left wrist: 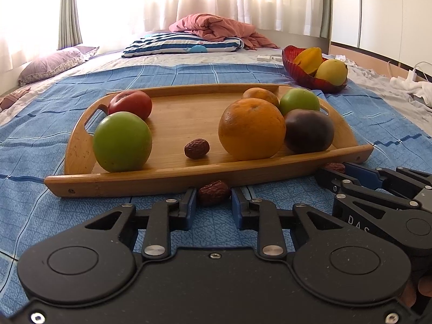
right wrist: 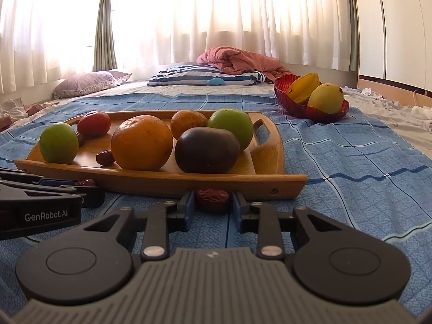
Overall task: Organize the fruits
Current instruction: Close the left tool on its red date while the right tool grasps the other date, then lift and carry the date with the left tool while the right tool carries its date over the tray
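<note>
Both grippers low, each around a date (left wrist: 213, 192).

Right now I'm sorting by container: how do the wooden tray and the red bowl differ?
The wooden tray is flat, low-walled and has cut-out handles; the red bowl is deep, rounded and ribbed. The tray lies near both grippers, the bowl farther back right. The tray carries oranges, green fruits and a dried date; the bowl holds yellow fruit. Both rest on the blue blanket.
</note>
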